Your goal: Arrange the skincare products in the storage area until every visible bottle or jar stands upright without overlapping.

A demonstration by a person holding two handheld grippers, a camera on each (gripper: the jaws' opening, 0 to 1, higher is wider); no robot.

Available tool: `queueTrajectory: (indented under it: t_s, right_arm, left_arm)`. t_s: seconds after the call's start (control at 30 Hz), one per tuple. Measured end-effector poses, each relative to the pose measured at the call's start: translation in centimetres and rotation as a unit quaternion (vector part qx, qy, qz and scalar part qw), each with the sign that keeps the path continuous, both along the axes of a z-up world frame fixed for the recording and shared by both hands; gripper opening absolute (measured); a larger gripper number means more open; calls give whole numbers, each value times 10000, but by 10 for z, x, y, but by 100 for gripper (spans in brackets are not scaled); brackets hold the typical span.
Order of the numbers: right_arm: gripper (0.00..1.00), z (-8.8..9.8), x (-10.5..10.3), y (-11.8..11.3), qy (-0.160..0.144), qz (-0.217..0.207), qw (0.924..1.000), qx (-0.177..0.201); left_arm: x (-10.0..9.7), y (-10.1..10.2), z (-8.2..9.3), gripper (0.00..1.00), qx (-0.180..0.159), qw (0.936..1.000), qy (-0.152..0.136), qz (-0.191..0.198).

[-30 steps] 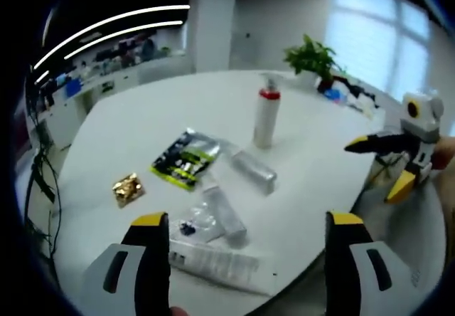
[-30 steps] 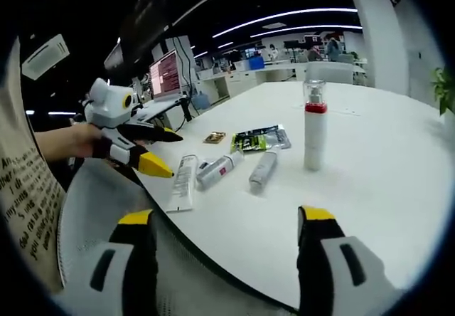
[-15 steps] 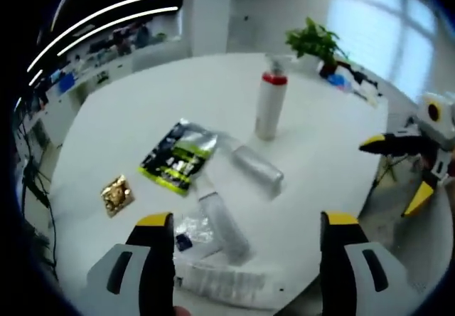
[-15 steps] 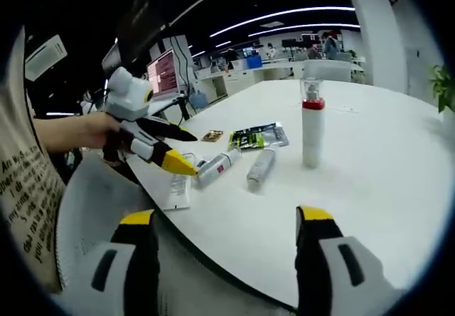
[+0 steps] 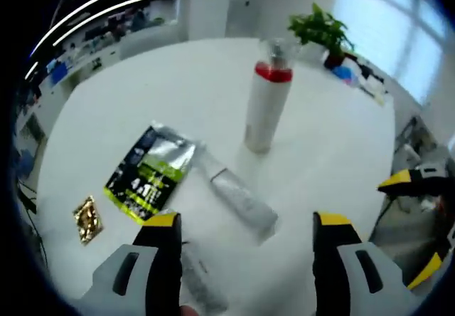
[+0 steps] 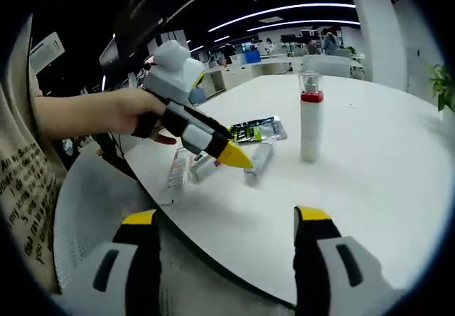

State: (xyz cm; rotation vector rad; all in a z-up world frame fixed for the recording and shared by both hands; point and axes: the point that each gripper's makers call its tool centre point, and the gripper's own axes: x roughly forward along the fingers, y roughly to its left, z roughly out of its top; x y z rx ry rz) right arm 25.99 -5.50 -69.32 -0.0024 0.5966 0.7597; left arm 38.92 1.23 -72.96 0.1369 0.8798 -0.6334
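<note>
the left gripper (image 5: 243,223) hangs wide open and empty over the lying silver tube (image 5: 240,200); the right gripper (image 6: 226,220), also open and empty, waits near. beyond stands the red-collared bottle (image 5: 265,102). a skewed pinch could roll the tube into it.

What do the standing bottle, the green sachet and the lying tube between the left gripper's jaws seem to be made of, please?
Standing bottle: probably matte white plastic, with a red collar and clear cap. Green sachet: likely foil laminate, given its shiny silver crinkled edges. Lying tube: perhaps frosted plastic, grey and dull; blur leaves it open.
</note>
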Motion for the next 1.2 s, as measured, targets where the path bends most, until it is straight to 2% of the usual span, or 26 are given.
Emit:
queueTrajectory:
  t_s: [0.13,0.2,0.33,0.67,0.93,1.07,1.2]
  right_arm:
    - [76,0,1,-1,58,-76,9999,68]
    - [75,-1,1,-1,86,-91,9999,91]
    - [75,-1,1,-1,96,-85,9999,79]
    - [73,-1,1,-2,169,-139,9997,134]
    - [72,-1,2,-3,165,-207,9995,155]
    - [71,0,3,-4,166,-250,9994,185]
    - [71,-1,3,-5,160,-249,9994,174]
  left_arm:
    - [6,-7,-9,54,109,9996,228,-120]
    - [10,-7,-15,55,275,9991,265,-163]
    - [13,-12,-22,53,352,9982,436,-210]
    - [23,-13,-33,49,656,9960,574,-192]
    - [35,-7,-44,38,734,9949,677,-163]
    - [36,-3,-51,28,779,9942,718,-189]
    - [36,1,-54,24,809,9936,753,-241]
